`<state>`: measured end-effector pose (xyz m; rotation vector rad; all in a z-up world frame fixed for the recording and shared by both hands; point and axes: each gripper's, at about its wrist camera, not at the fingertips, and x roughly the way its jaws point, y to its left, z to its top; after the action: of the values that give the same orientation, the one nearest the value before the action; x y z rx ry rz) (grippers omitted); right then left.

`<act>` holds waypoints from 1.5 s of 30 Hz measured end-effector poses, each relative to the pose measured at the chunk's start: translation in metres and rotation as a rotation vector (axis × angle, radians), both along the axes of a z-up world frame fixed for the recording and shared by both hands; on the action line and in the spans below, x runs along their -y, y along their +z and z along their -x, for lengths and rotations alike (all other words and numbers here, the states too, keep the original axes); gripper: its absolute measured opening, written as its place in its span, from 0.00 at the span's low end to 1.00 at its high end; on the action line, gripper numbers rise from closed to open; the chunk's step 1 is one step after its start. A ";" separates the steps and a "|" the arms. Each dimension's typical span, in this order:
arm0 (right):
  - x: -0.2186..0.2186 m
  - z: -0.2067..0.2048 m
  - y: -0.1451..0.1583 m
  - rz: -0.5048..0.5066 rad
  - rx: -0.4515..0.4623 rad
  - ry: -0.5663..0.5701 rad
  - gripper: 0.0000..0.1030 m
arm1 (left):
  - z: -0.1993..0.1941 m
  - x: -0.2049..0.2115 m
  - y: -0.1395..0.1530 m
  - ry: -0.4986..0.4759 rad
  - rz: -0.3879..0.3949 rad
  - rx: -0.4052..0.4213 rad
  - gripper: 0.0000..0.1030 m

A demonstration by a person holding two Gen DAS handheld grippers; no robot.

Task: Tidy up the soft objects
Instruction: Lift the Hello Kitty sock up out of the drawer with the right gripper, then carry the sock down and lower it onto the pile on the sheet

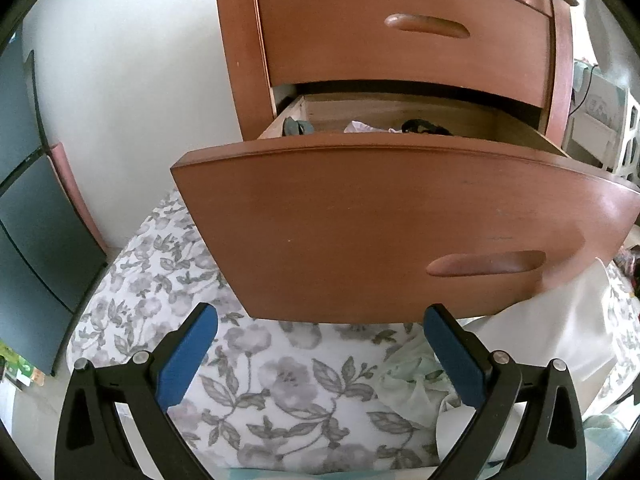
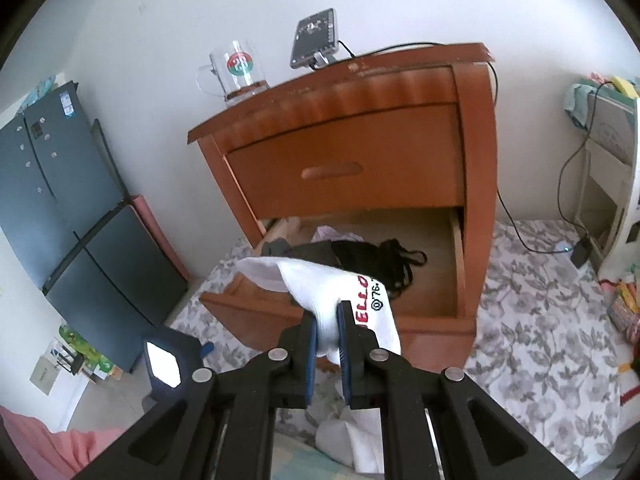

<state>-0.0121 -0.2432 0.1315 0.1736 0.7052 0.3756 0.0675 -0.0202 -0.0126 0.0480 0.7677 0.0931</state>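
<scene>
While I watch both wrist feeds, the biggest thing in front of me is the wooden nightstand (image 2: 352,148), standing against a pale wall on a floral sheet (image 2: 532,320) with grey flowers. To its left stands a dark blue-grey cabinet (image 2: 60,200). The nightstand's upper drawer (image 1: 404,28) is closed; its lower drawer (image 1: 380,232) is pulled well out, and the left wrist view looks straight at its curved front from just beside it. Inside that lower drawer I see soft things: a black garment (image 2: 372,260) toward the middle, a pale crumpled piece (image 2: 336,236) behind it, and a dark grey-green item (image 1: 298,126) in the far left corner.

My right gripper (image 2: 328,332) is pinched narrow on a white sock (image 2: 340,292) with red and black lettering. The sock is off the bed, its free end reaching toward the lower drawer, while its other end hangs below the pads.

My left gripper (image 1: 320,324) stands wide with nothing between its blue pads (image 1: 188,356), hovering over the floral sheet just in front of the drawer front. A pale green cloth (image 1: 412,384) lies crumpled on the sheet near its right finger.

On top of the nightstand sit a clear glass mug (image 2: 236,74) with a round red and green badge, and a small dark device (image 2: 316,38) on a stand with a cable running from it.
</scene>
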 end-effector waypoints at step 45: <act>-0.027 -0.017 -0.147 0.172 -0.396 -0.026 0.10 | 0.006 -0.004 0.001 0.007 0.008 -0.014 0.99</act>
<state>0.0049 -0.2166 -0.0157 0.0938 1.1204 0.2552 0.0619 -0.0160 -0.0116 0.0381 0.7823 0.0959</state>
